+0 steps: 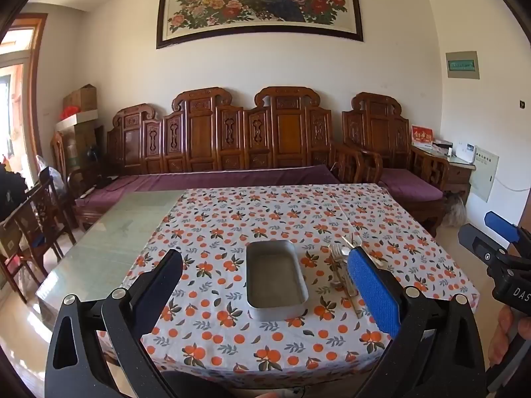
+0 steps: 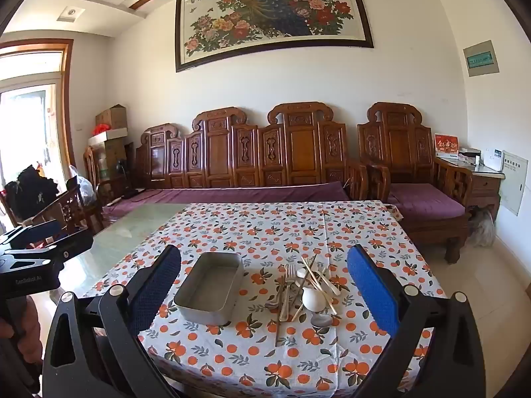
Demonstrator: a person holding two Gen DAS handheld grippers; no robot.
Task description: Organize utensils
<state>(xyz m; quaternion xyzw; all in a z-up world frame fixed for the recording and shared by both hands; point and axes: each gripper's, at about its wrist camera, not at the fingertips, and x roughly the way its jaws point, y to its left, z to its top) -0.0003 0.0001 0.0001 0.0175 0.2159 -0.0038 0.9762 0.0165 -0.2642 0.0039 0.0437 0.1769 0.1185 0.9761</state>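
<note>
Tablecloth (image 2: 252, 225) scene: I see both grippers spread wide, empty. Utensil pile (image 2: 305, 288) lies center frame between right gripper (image 2: 264, 285) fingers, handles running toward me; tray (image 2: 209, 287) sits just left. Right hand's nearer than left gripper (image 1: 265, 285).

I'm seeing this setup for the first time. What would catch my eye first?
The orange-patterned tablecloth dominates. On it sits an empty metal tray, with a jumbled pile of utensils to its right. Behind, a big peacock painting hangs over a carved wooden bench.
</note>
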